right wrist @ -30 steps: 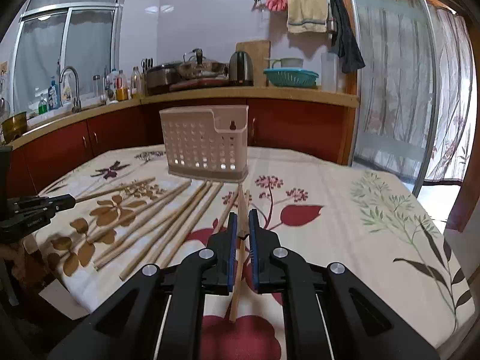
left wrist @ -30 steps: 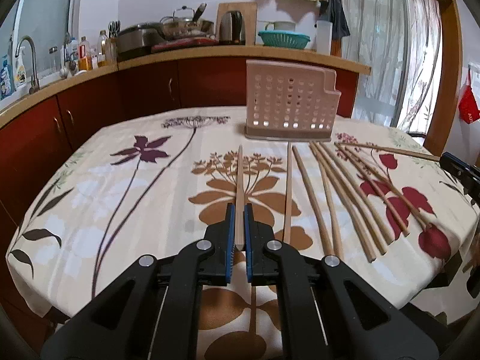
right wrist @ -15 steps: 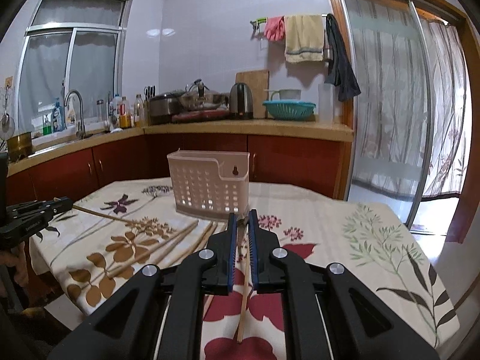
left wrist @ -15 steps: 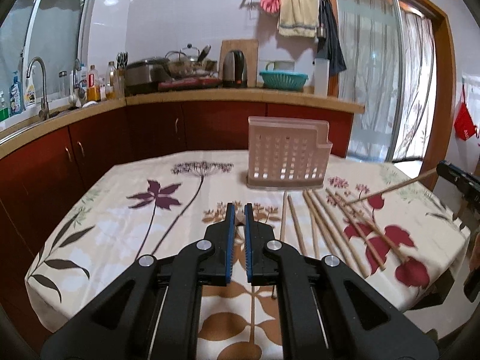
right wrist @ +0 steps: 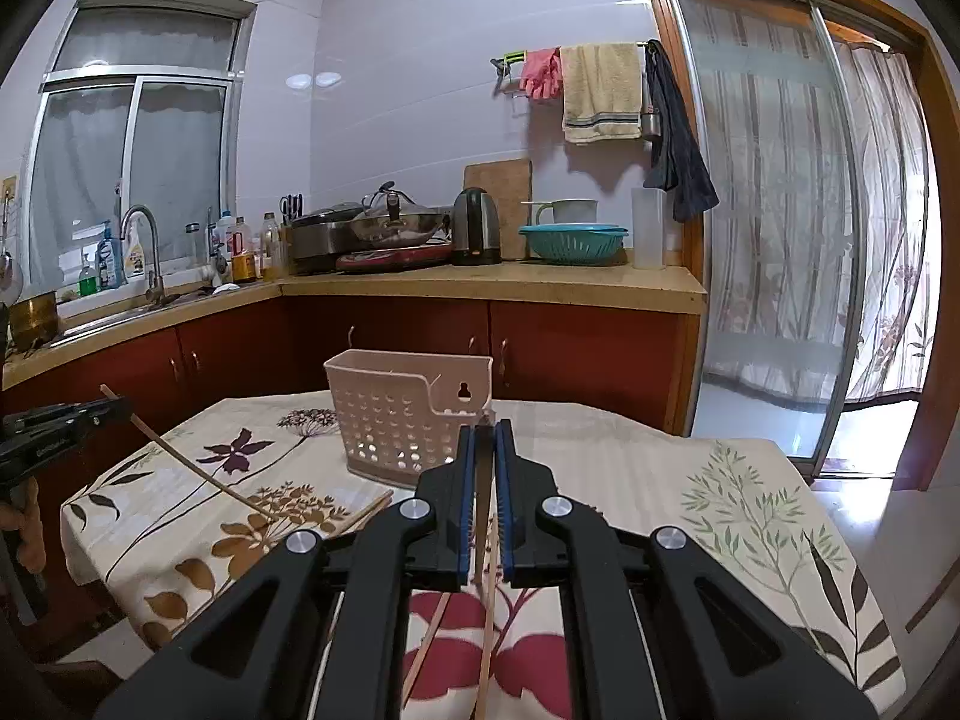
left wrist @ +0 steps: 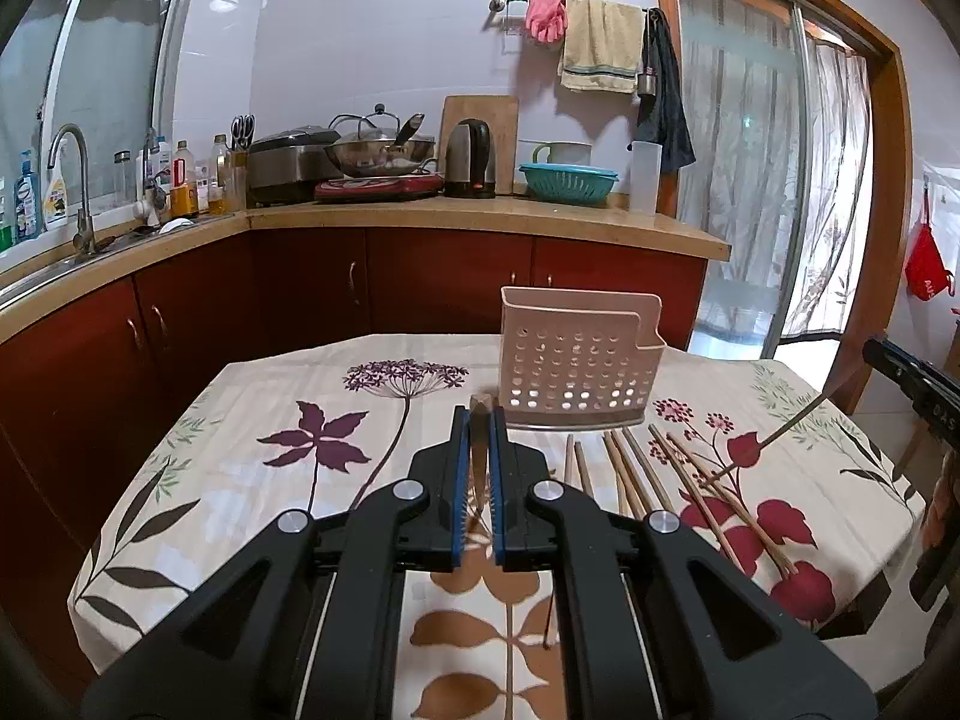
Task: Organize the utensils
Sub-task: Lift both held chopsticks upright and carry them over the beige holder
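A pink perforated utensil holder (left wrist: 579, 375) stands upright on the floral tablecloth; it also shows in the right wrist view (right wrist: 408, 414). Several wooden chopsticks (left wrist: 660, 480) lie side by side on the cloth in front of it. My left gripper (left wrist: 479, 420) is shut on one chopstick (left wrist: 478, 450), lifted above the table, its end seen between the pads. In the right wrist view that chopstick (right wrist: 198, 468) slants down from the left gripper (right wrist: 114, 405). My right gripper (right wrist: 485, 429) is shut on another chopstick (right wrist: 485, 618), which slants down to the cloth (left wrist: 780, 435).
The table (left wrist: 240, 420) has a near edge and a left edge close to red cabinets (left wrist: 180, 312). A counter behind holds a wok (left wrist: 378, 150), kettle (left wrist: 471, 159), teal colander (left wrist: 567, 180) and a sink with faucet (left wrist: 75, 180). A sliding glass door (right wrist: 780, 228) is on the right.
Both grippers have risen from the table, each lifting its chopstick. The table and holder now sit lower and farther in both views.
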{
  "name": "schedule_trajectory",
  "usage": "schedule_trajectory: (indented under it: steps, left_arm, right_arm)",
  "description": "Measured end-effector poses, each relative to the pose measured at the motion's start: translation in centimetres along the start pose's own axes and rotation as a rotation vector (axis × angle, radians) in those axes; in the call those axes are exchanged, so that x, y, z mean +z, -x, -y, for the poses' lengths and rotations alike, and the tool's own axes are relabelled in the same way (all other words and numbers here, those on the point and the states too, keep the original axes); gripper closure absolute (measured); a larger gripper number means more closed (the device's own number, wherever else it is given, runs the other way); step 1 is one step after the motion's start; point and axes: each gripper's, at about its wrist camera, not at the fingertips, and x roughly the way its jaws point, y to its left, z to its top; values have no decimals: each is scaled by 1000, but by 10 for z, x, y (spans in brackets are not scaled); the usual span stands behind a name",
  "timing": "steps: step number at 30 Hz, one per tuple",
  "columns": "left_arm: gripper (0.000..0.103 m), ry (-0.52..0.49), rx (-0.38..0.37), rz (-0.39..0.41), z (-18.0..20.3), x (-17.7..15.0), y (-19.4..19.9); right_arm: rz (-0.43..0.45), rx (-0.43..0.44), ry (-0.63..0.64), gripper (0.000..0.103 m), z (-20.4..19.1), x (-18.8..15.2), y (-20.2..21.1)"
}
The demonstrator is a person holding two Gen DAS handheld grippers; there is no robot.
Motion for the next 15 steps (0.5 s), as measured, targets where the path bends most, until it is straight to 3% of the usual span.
schedule_trajectory:
  steps: [15]
  left_arm:
    - [96, 5, -18, 18, -6, 36, -37]
  right_arm:
    - [14, -1, -12, 96, 4, 22, -34]
